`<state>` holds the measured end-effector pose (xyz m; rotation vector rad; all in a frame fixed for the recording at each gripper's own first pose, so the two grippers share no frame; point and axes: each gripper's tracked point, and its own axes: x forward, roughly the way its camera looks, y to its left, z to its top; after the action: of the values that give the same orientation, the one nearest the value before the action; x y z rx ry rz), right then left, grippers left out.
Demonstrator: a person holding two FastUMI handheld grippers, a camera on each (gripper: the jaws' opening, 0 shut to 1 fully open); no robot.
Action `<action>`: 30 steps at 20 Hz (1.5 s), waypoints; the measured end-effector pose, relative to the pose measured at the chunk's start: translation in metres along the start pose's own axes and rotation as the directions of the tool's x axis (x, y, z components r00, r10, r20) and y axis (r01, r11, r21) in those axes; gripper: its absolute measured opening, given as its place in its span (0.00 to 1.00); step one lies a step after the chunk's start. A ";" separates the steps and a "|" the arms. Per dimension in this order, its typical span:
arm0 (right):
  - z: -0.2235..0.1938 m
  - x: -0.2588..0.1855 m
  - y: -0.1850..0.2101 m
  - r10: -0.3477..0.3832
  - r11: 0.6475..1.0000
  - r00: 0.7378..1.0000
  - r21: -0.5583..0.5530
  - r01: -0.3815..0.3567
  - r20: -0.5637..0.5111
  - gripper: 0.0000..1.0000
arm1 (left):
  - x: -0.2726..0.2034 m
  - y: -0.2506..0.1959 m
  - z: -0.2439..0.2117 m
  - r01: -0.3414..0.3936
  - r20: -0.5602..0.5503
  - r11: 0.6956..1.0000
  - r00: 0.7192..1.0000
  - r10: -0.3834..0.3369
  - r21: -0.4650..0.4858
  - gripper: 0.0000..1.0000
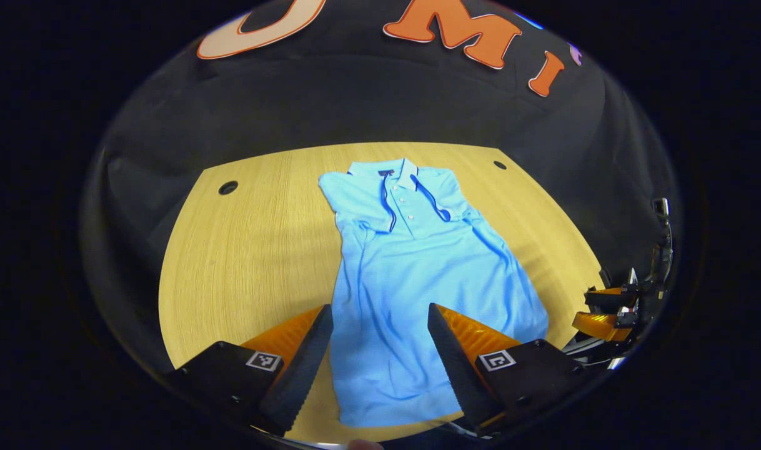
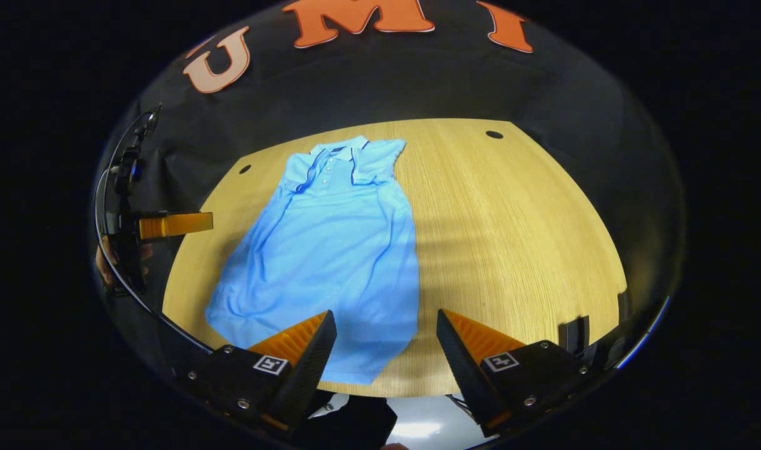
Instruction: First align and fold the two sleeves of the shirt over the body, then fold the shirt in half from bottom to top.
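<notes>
A pale wooden surface with rounded corners carries a light blue polo shirt, which lies face up with its collar toward the black booth wall and its hem toward the near edge. Both short sleeves are already folded in over the chest, their dark-trimmed cuffs lying just beside the button placket, so the shirt forms a long narrow shape; the body is unfolded and shows a few soft creases down one side. Small round holes sit in the surface near its far corners, well apart from the shirt. In the left gripper view the left gripper hangs over the shirt's lower half with its jaws spread wide, nothing between them. In the right gripper view the right gripper hangs above the shirt's hem corner at the near edge of the surface, jaws likewise spread and empty. A hand holding the left gripper shows beyond the shirt's far side edge in the right gripper view.
</notes>
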<state>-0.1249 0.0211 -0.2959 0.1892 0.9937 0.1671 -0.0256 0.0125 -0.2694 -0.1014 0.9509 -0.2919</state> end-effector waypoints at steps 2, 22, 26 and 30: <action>-0.016 0.004 0.002 0.006 1.000 0.999 -0.010 -0.006 -0.033 0.98 | -0.005 0.001 -0.029 -0.011 -0.028 1.000 1.000 0.010 -0.020 0.99; -0.074 0.058 0.011 -0.056 0.997 0.973 -0.069 0.041 -0.224 0.95 | 0.004 0.018 -0.193 -0.157 -0.304 0.985 0.944 0.128 -0.072 0.99; -0.066 0.065 0.005 -0.097 0.993 0.973 -0.082 0.082 -0.208 0.90 | 0.008 0.012 -0.190 -0.173 -0.291 0.984 0.944 0.156 -0.034 0.99; -0.060 0.069 0.003 -0.125 0.992 0.970 -0.054 0.117 -0.208 0.70 | 0.017 -0.007 -0.185 -0.156 -0.285 0.988 0.947 0.146 -0.015 0.78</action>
<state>-0.1387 0.0439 -0.3828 0.0730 1.2092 0.0971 -0.1685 0.0087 -0.3882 -0.0198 1.2424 -0.1482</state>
